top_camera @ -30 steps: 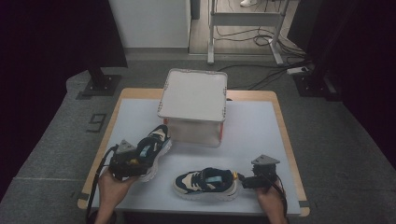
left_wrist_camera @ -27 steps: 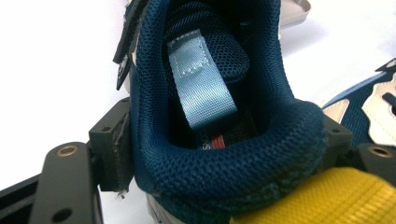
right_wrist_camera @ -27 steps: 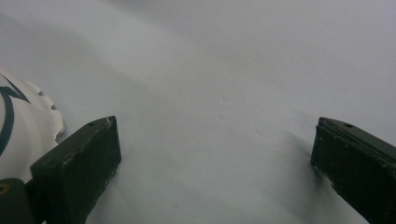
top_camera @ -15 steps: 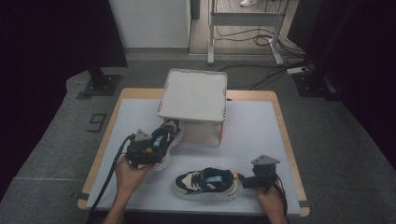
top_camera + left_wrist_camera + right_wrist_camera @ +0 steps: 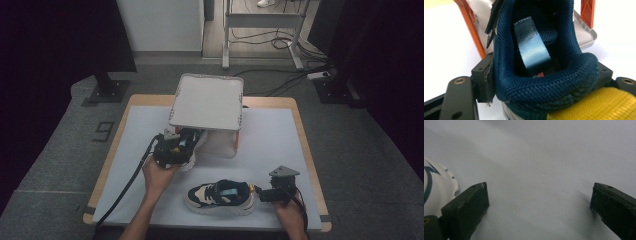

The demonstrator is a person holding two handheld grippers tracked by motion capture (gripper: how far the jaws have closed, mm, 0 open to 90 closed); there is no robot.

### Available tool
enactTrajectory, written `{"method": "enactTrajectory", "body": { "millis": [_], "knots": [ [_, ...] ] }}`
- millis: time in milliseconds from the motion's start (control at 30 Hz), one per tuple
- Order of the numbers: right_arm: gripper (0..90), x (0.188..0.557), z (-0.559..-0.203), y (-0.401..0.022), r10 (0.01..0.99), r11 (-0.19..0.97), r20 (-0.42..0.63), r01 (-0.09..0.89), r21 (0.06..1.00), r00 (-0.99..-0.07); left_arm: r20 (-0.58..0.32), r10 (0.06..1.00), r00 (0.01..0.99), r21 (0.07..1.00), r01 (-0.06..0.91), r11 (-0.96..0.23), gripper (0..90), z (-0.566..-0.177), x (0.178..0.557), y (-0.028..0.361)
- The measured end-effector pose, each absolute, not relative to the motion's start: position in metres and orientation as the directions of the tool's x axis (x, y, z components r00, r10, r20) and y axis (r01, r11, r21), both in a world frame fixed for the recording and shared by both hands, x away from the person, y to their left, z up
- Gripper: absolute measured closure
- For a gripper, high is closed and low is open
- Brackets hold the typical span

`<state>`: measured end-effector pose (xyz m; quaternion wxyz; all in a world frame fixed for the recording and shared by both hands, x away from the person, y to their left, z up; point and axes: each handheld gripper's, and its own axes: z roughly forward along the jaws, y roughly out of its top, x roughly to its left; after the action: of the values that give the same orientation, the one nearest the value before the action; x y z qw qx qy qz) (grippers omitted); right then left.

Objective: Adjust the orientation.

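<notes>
The left gripper [image 5: 172, 150] clamps the heel collar of a sneaker [image 5: 541, 75], its jaws pressed against either side of the dark blue mesh padding. In the left gripper view a light blue pull tab [image 5: 532, 43] hangs down inside the shoe's opening, and a yellow strap [image 5: 596, 105] crosses the heel just below the jaws. Ahead of this gripper, and touching the held shoe's toe in the high view, stands a white box [image 5: 215, 130] with orange corner posts, its pale lid [image 5: 207, 101] tilted over it.

To the right of that gripper, a second sneaker [image 5: 220, 196] lies on its sole on the white table [image 5: 280, 130]. The right gripper [image 5: 272, 194] sits just beside this shoe's heel, jaws spread wide and holding nothing; the right gripper view shows the shoe's white edge [image 5: 436, 192] beside its left jaw.
</notes>
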<state>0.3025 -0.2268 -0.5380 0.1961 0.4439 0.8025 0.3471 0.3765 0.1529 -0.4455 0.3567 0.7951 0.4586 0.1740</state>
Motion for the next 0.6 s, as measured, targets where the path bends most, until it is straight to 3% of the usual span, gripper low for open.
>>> {"method": "enactTrajectory", "body": {
  "millis": [600],
  "knots": [
    [1.8, 0.302, -0.538, -0.227, 0.847, 0.367, -0.007, 0.574, 0.732, -0.532, -0.03, 0.893, 0.448, 0.74, 0.611, -0.282, 25.7, -0.467, 0.41, 0.132]
  ]
}}
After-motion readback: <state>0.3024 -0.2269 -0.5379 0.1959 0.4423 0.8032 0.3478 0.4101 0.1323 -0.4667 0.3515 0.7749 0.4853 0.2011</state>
